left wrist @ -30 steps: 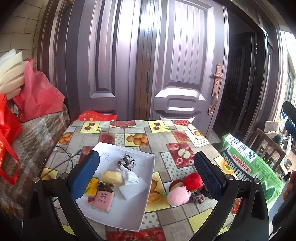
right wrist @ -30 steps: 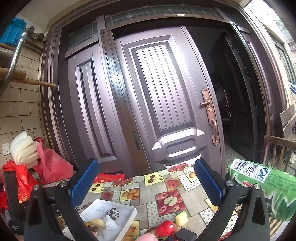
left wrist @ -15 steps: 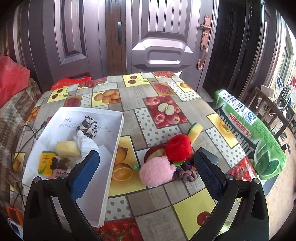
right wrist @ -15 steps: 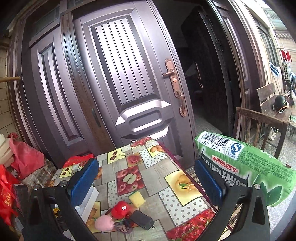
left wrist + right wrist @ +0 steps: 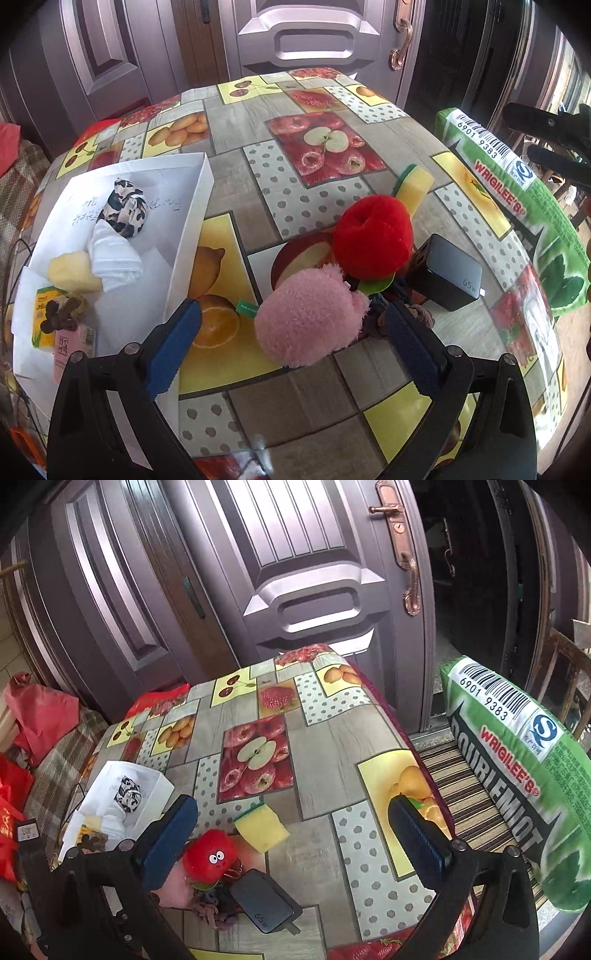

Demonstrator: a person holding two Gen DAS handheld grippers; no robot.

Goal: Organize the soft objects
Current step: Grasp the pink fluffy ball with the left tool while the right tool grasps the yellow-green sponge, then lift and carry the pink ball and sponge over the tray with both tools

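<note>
A pink plush ball [image 5: 306,317] lies on the fruit-print tablecloth [image 5: 325,110], touching a red plush apple [image 5: 373,236]. My left gripper [image 5: 291,332] hangs just above it with a blue pad on either side. Its jaws are closing, and gaps still show between the pads and the plush. A yellow sponge [image 5: 415,184] sits behind the apple. My right gripper [image 5: 291,830] is open over the table with nothing held. In its view the sponge [image 5: 260,829] and the red apple [image 5: 208,854] lie ahead between the fingers.
A white box [image 5: 192,229] at the left holds a spotted cloth, a white cloth and small packets. A black charger [image 5: 448,277] and a knotted rope [image 5: 421,314] lie beside the plush toys. A green gum-pack pillow [image 5: 517,757] leans at the table's right edge. Doors stand behind.
Both grippers have come down and tipped toward the table. The left one now straddles the pink plush, its pads slightly closer together. The right view now shows the sponge and apple close up.
</note>
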